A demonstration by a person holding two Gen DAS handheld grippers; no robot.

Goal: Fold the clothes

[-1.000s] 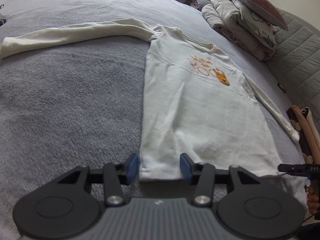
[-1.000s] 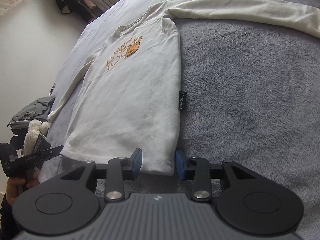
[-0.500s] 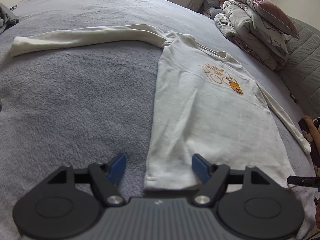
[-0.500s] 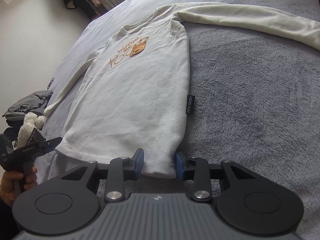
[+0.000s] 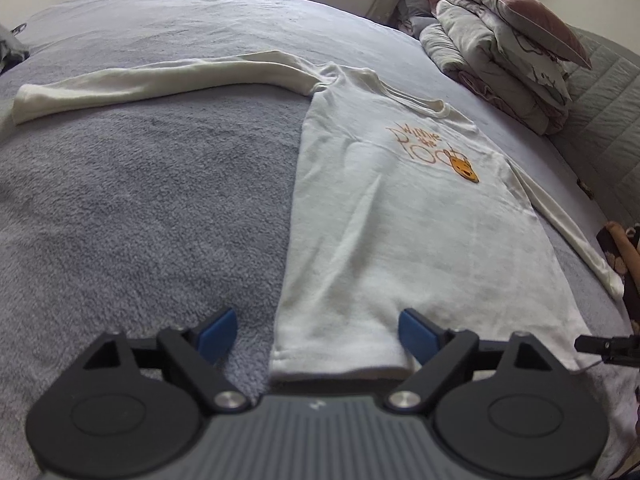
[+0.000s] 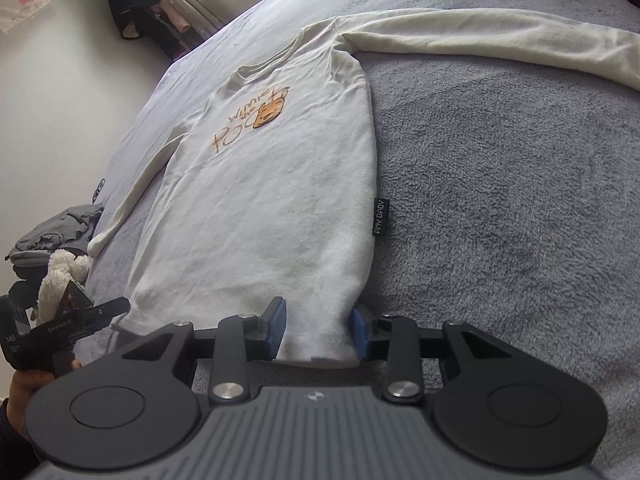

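Note:
A cream long-sleeved shirt (image 5: 392, 216) with an orange bear print lies flat on the grey fleece bed cover (image 5: 140, 200), one sleeve stretched out sideways. My left gripper (image 5: 316, 330) is wide open over the shirt's hem corner. In the right wrist view the shirt (image 6: 272, 184) lies the same way, a black side label on its edge. My right gripper (image 6: 318, 330) is part open, its blue pads on either side of the other hem corner. Whether the pads touch the cloth is unclear.
Folded bedding and a pillow (image 5: 508, 52) are stacked at the bed's head. A grey garment and a white plush toy (image 6: 60, 268) lie off the bed's side. Clothes hang by the window (image 6: 148, 4). The other gripper's tip (image 5: 608, 346) shows at the right.
My left gripper has opened wide and pulled back slightly from the hem. My right gripper has kept its narrow opening at the other hem corner. The shirt has not moved.

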